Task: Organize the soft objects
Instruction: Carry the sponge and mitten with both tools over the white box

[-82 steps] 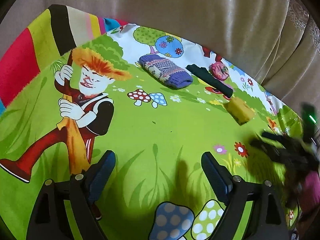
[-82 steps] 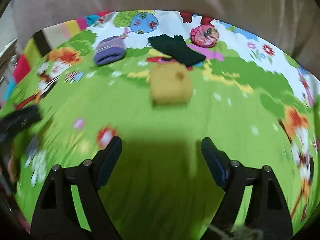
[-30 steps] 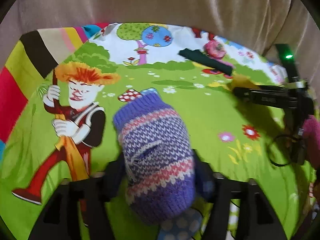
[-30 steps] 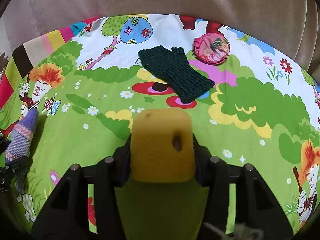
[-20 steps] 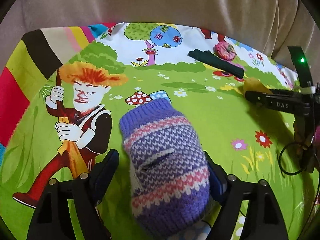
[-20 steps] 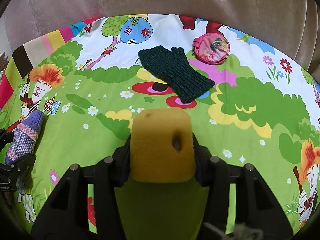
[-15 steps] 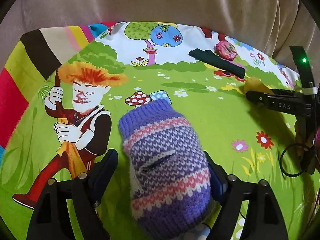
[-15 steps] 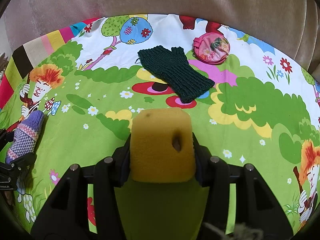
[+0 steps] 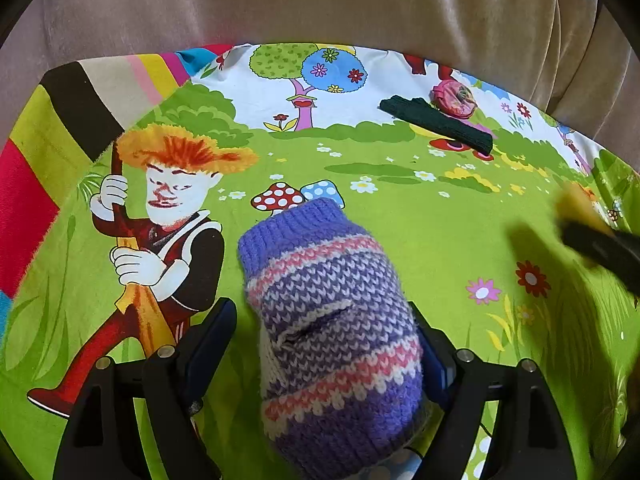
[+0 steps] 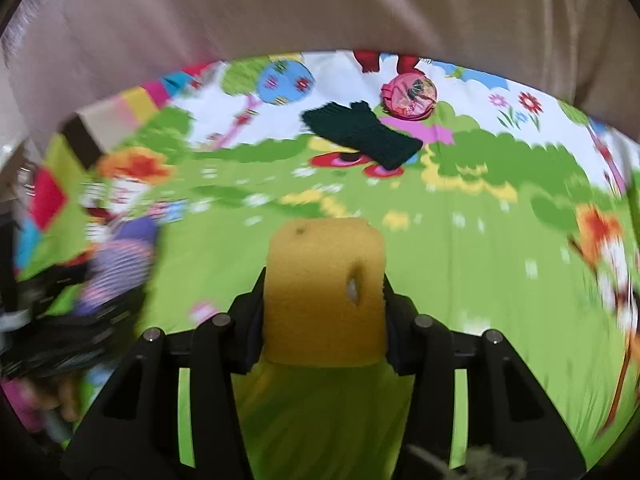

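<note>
A purple, pink and white knitted mitten [image 9: 332,320] lies on the cartoon-print cloth [image 9: 420,240] between the fingers of my left gripper [image 9: 324,340]. The left jaws stand open, with a gap showing at the left finger. My right gripper [image 10: 323,292] is shut on a yellow sponge block [image 10: 324,288] and holds it above the cloth. The sponge and right gripper show blurred at the right edge of the left wrist view [image 9: 580,208]. The mitten shows blurred at the left of the right wrist view [image 10: 120,256].
A dark green knitted glove [image 9: 436,124] [image 10: 360,136] lies at the back of the cloth. A round pink pouch [image 9: 454,94] [image 10: 408,96] sits just behind it. A beige sofa backrest [image 9: 320,0] rises behind the cloth.
The left jaws opened around the mitten, which now rests on the cloth. My right gripper, still shut on the sponge, is moving: its view is blurred and shifted.
</note>
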Available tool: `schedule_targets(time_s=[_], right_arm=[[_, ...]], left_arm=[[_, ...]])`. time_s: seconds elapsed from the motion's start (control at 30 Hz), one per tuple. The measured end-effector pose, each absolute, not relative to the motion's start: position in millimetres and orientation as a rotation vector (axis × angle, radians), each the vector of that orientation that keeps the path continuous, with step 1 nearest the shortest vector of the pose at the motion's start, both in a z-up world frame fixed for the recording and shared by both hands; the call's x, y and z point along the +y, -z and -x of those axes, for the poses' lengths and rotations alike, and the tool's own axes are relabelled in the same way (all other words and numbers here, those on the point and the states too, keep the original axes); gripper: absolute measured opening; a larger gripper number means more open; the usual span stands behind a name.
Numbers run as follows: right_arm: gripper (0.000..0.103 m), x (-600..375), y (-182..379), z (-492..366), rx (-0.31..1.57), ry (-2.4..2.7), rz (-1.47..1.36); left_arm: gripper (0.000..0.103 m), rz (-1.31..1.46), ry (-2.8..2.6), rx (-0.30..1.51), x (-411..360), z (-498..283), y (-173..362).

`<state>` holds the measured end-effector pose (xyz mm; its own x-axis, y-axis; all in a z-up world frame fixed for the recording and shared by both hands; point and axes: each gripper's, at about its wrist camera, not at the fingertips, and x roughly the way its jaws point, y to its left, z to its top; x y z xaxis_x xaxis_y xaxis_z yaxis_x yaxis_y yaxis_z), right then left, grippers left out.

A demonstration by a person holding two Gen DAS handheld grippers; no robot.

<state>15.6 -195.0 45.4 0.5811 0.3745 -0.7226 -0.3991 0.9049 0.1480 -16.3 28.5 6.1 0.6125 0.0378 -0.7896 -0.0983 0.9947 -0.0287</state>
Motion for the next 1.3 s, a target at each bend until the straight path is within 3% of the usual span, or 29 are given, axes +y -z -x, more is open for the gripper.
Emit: schedule_targets(time_s=[0.07,0.1,0.13,0.2,0.23,0.33,0.53,0.87,1.3], right_arm=[[0.052,-201,-53,17,0.825,-0.459,0.026],[0.052,-205,-57,35,0.814,-0.467,0.031],[0.052,-208,-59,47,0.809,-0.468,0.04],[0.053,-216,-62,73,0.805,-0.47,0.058],[0.053,-222,-63,84,0.807,-0.471,0.058],[0.053,-239,-64,113,0.802,-0.468,0.05],[0.053,-258,-70,143,0.776,-0.459,0.058],[0.053,-277,-153,181,0.473,-0.435,-0.01],[0.053,-286,-220,239,0.177,-0.45,-0.013]], left_arm=[[0.076,0.076,-0.085,0.903,31,17,-7],[0.067,0.079,-0.09,0.898,32,18,-7],[0.05,0.081,-0.089,0.891,33,20,-9],[0.036,0.091,-0.083,0.886,31,29,-11],[0.034,0.134,-0.068,0.89,31,38,-13],[0.034,0.277,-0.01,0.889,28,69,-16],[0.034,0.259,0.055,0.871,-1,120,-34],[0.034,0.224,0.04,0.518,-7,171,-150],[0.035,0.138,0.071,0.26,-32,228,-209]])
